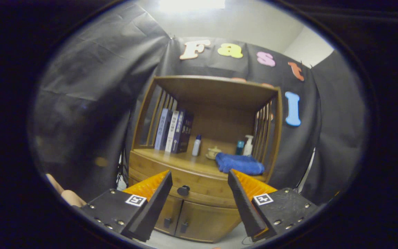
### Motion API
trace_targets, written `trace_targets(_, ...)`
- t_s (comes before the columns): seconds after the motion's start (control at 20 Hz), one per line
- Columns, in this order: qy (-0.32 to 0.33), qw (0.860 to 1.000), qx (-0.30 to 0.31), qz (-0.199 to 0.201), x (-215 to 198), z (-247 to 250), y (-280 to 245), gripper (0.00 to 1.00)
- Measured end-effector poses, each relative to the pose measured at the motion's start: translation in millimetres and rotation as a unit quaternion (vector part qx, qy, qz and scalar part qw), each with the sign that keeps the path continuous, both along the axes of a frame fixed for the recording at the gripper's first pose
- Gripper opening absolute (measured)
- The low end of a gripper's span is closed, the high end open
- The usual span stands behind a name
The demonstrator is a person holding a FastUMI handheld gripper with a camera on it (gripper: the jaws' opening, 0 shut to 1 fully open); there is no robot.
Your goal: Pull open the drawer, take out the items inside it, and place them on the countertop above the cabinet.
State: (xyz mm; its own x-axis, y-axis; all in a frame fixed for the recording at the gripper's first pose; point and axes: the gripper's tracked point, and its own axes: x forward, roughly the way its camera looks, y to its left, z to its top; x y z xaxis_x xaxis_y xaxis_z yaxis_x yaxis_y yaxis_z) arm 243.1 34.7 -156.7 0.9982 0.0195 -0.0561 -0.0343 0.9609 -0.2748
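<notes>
Tool point(199, 180): released, fingers spread wide apart, nothing between the pads; held in the air in front of the cabinet, not touching it.

Wooden cabinet point(199, 173): stands against the black cloth wall, beyond the fingers. Slatted sides, roof board on top, open shelf space above the desk.

Drawer point(192, 185): closed, curved front, just under the desk. Dark round knob point(183, 190) at its middle, seen in the gap between the fingers, nearer the left one.

Two lower doors point(192, 218): closed, below the drawer, each with a small dark handle near the centre seam.

Desk point(178, 160), i.e. the countertop above the drawer, carrying:
- three upright books point(173, 131), at the left against the slats;
- small white bottle point(196, 145) with a blue cap, just right of the books;
- small pale cup on a saucer point(213, 152), near the middle;
- folded blue towel point(240, 163), front right, just beyond the right finger;
- teal bottle point(239, 147) and white pump bottle point(248, 145), side by side behind the towel.

Drawer contents: hidden, front shut.
</notes>
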Motion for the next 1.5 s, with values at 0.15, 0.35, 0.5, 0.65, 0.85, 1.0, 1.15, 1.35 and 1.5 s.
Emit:
trace_targets(0.15,0.031,0.999,0.007,-0.024,46.0,-43.1,1.1,0.94)
trace_targets(0.35,0.089,0.994,0.034,-0.047,92.1,-100.5,5.9,0.87)
trace_targets(0.5,0.111,0.990,0.049,-0.072,120.0,-124.8,4.5,0.74)
trace_targets(0.65,0.131,0.987,0.067,-0.072,136.7,-144.1,9.6,0.66)
trace_targets(0.85,0.147,0.983,0.081,-0.081,145.7,-149.0,11.4,0.41)
trace_targets(1.0,0.162,0.980,0.084,-0.076,148.1,-151.5,8.7,0.37)
trace_targets(1.15,0.174,0.979,0.076,-0.078,141.5,-150.4,8.8,0.28)
trace_targets(1.35,0.172,0.979,0.071,-0.079,118.9,-147.5,11.7,0.28)
trace_targets(1.5,0.178,0.978,0.075,-0.072,75.5,-141.4,14.6,0.28)
